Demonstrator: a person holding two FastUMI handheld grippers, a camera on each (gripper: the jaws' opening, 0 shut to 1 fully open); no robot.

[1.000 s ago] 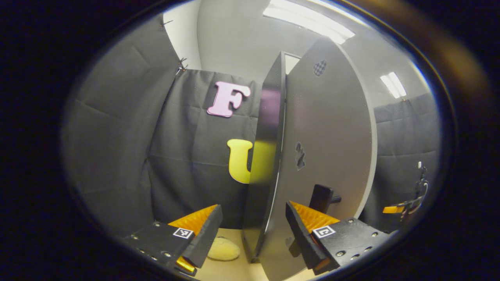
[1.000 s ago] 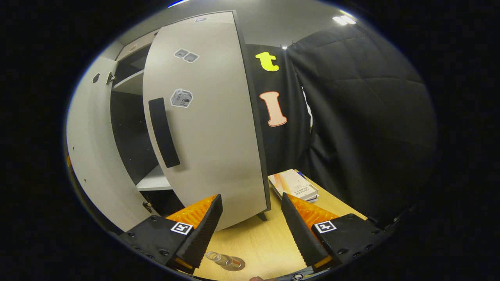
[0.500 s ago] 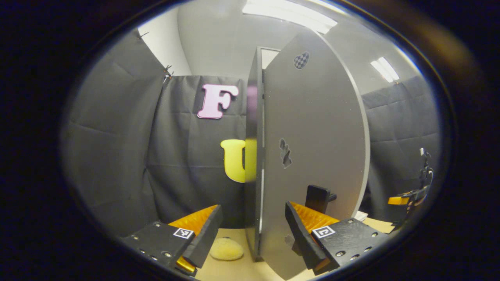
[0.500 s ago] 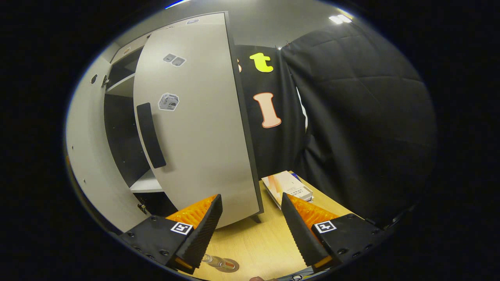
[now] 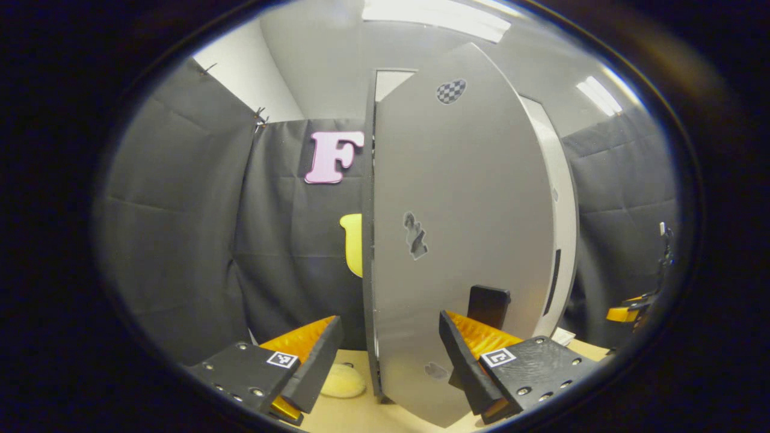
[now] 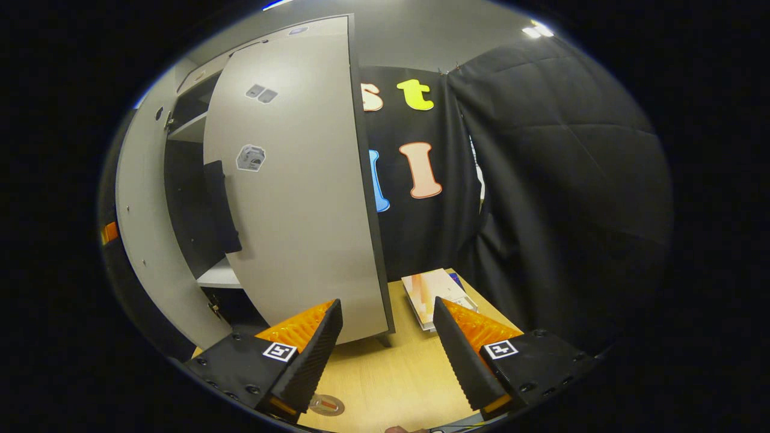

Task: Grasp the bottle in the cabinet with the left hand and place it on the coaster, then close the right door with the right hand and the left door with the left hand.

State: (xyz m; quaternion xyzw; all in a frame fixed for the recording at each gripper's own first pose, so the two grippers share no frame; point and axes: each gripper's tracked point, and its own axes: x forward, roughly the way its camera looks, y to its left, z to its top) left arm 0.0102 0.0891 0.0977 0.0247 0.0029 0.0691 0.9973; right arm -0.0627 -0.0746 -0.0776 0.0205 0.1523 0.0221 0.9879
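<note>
The cabinet stood tall at the left of the right gripper view, its dark inside and a pale shelf showing through the gap between two half-open doors. The right door was the biggest thing before the right gripper, hanging upright with its long axis vertical, its outer face turned to the camera and its free edge almost straight ahead, just above the gap between the fingers. Its dark handle sat far over toward the cabinet side. The right gripper was wide open and held nothing, and it lay on the outside of that door, so I judged a push forward and to the left would swing it shut; this hand was plainly the nearer one.

In the left gripper view the left door stood upright too, seen nearly edge-on, its near edge running top to bottom just left of centre. The left gripper was also wide open and empty, with that edge rising between its fingers and the door face lying to the right finger's side. A dark handle showed just above the right finger.

On the wooden table a book lay near the right door's foot. The coaster lay low beside the right gripper's left finger; I could not tell whether the bottle stood on it.
</note>
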